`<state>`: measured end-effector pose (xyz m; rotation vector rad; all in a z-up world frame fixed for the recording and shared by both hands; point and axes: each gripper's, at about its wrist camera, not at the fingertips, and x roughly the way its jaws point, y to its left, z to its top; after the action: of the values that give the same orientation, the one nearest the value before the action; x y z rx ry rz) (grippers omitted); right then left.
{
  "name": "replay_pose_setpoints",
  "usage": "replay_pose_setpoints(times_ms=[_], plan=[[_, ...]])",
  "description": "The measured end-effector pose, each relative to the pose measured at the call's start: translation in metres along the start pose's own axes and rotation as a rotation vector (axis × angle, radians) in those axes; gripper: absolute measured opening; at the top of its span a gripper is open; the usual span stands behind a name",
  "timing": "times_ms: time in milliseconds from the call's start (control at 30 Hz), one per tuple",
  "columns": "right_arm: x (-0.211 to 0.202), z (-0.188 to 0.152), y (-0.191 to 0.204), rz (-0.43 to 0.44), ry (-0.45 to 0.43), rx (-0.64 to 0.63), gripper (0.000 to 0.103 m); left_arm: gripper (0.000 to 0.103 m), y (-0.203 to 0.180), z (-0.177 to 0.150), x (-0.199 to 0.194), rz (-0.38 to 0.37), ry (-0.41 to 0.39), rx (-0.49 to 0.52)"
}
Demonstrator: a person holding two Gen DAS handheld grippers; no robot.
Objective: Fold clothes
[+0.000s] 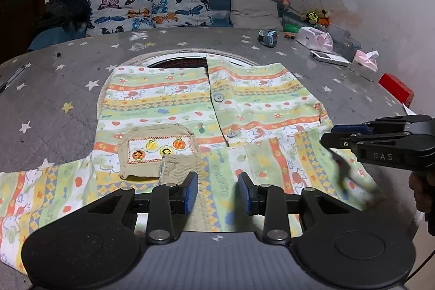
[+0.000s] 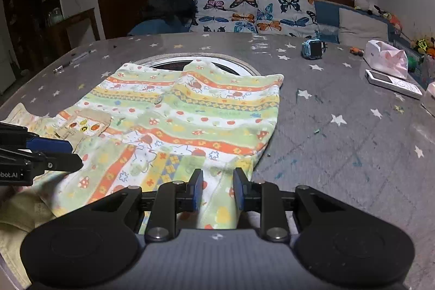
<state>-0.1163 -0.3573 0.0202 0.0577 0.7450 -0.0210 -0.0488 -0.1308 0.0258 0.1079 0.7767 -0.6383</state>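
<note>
A striped, printed child's shirt [image 1: 190, 105] is laid flat, front up, on the grey star-patterned surface [image 1: 68, 72], its collar over a round white-rimmed inset [image 1: 179, 57]. Two buttons are seen on the placket, and a tan pocket [image 1: 157, 148] with fruit embroidery is seen on the chest. One sleeve is folded across the lower front, its tan ribbed cuff [image 1: 179, 167] lying just beside the pocket.

The left gripper [image 1: 217, 192] is held low over the folded sleeve, jaws parted, cloth seen between the blue pads but not pinched. The right gripper [image 2: 217, 189] is held over the near hem of the shirt at its right side, jaws parted, a fold of fabric seen in the gap; contact with the pads cannot be told.

Along the far right of the surface a blue watch [image 2: 312, 46], a white remote [image 2: 391, 83], a tissue pack [image 2: 386, 57] and a red box [image 1: 397, 90] are seen, well apart from the shirt. Butterfly cushions [image 1: 152, 7] are seen behind.
</note>
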Motion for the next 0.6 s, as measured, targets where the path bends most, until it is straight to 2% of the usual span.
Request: replay_pose_setpoints(times_ms=[100,233,400,600], plan=[[-0.007,0.004,0.007,0.013,-0.008,-0.021,0.024,0.035,0.005,-0.002,-0.007,0.005,-0.011,-0.008],[-0.014,0.009,0.030,0.073,-0.027,-0.077,0.029,0.035,0.014,-0.005,-0.013,0.026,-0.012,-0.026],[-0.005,0.009,0.065,0.147,-0.017,-0.130,0.030,0.040,0.030,-0.008,-0.025,0.061,-0.022,-0.071],[0.000,0.004,0.095,0.142,-0.004,-0.232,0.031,0.050,0.066,-0.013,-0.051,0.150,-0.042,-0.144]])
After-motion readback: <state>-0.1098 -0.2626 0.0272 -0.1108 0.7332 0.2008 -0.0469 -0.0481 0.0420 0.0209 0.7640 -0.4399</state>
